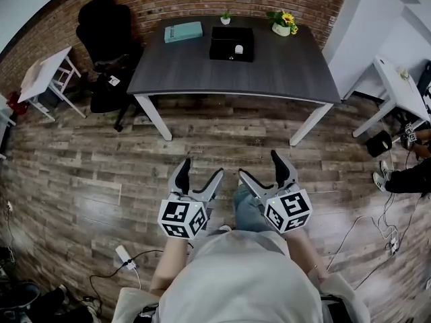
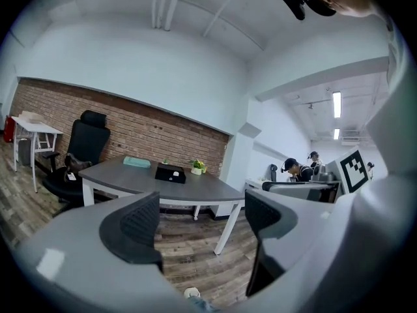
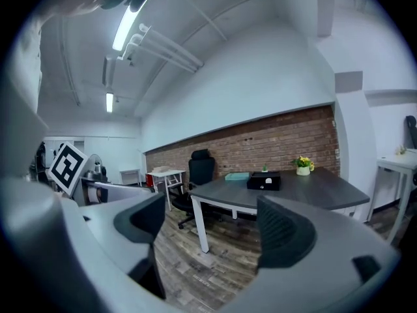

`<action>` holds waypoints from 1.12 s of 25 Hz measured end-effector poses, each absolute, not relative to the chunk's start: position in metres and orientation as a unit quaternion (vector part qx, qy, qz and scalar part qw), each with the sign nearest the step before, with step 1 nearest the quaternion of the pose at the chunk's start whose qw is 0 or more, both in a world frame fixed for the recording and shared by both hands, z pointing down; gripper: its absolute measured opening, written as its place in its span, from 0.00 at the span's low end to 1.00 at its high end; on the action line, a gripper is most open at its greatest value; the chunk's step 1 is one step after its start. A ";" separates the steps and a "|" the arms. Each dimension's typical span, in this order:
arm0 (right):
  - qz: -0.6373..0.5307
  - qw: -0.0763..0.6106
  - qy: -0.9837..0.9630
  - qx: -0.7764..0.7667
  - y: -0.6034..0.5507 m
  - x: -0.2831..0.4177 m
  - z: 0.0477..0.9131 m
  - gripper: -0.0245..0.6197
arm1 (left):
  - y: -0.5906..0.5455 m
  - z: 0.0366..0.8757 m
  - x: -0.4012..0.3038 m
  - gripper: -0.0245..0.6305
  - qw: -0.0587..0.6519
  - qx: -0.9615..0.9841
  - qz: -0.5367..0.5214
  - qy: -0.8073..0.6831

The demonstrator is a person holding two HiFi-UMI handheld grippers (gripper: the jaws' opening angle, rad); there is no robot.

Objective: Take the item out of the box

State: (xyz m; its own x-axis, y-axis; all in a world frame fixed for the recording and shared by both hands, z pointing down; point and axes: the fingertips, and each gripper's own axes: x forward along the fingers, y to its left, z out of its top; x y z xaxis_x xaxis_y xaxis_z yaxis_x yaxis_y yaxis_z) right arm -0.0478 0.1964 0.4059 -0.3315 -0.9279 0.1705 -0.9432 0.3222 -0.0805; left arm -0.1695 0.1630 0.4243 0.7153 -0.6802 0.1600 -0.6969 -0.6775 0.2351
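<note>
Head view: my left gripper (image 1: pixel 202 168) and right gripper (image 1: pixel 259 165) are wide open, empty, above the floor. The black box (image 1: pixel 231 44) sits dead ahead on the table (image 1: pixel 269 73), well apart, neither hand nearer.

Left gripper view: box (image 2: pixel 170 173) beyond the parted jaws, flowers (image 2: pixel 197 167) beside it.

Right gripper view: nothing blocks my path.

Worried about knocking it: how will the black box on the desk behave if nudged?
The black box looks low, wide and flat-bottomed, so it would probably slide rather than tip. The desk top looks smooth, so even a light nudge may shift it. Its straight edges suggest stiff walls; weight cannot be judged.
</note>
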 end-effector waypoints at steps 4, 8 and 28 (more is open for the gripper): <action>0.081 0.043 -0.816 0.570 0.165 -0.039 0.409 0.69 | 0.135 0.426 -0.159 0.64 0.140 0.912 0.029 -0.383; 0.073 0.051 -0.818 0.568 0.125 -0.027 0.411 0.69 | 0.100 0.427 -0.149 0.64 0.149 0.911 0.027 -0.382; 0.062 0.069 -0.836 0.541 -0.078 0.066 0.400 0.68 | -0.093 0.417 -0.064 0.64 0.146 0.899 0.033 -0.412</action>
State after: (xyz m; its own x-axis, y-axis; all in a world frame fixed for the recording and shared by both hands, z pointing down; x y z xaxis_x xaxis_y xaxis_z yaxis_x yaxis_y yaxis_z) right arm 0.0659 -0.0781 0.4001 -0.4041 -0.8965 0.1816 -0.9134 0.4060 -0.0283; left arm -0.0637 -0.0931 0.4169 0.6583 -0.7312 0.1789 -0.7502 -0.6177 0.2357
